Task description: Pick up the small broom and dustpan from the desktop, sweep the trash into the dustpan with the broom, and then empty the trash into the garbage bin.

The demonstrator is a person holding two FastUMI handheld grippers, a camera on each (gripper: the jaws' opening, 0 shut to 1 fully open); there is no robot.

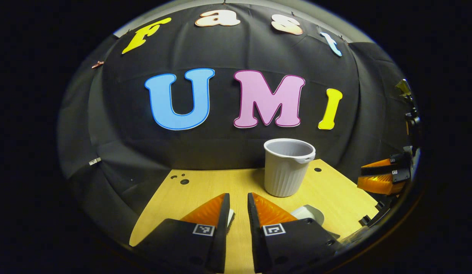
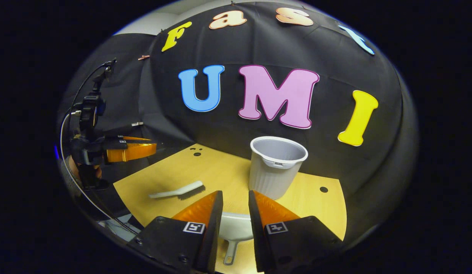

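While both the left gripper [image 1: 238,207] and right gripper [image 2: 235,205] hover released, broom [image 2: 177,190] and dustpan [image 2: 235,230] lie near the bin [image 2: 276,166] on the desktop [image 2: 220,173]

no readable text; only square markers on the fingers [image 1: 220,213]

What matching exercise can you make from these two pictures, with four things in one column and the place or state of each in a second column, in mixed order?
Things:
1. garbage bin
2. small broom
3. dustpan
4. left hand-held gripper

Places or states:
A. lies flat on the desktop, to the left of the bin in the right gripper view
B. stands upright near the back of the desktop
C. open, holding nothing
D. lies just below the right hand-held gripper, handle toward the camera

Pairs: 1-B, 2-A, 3-D, 4-C
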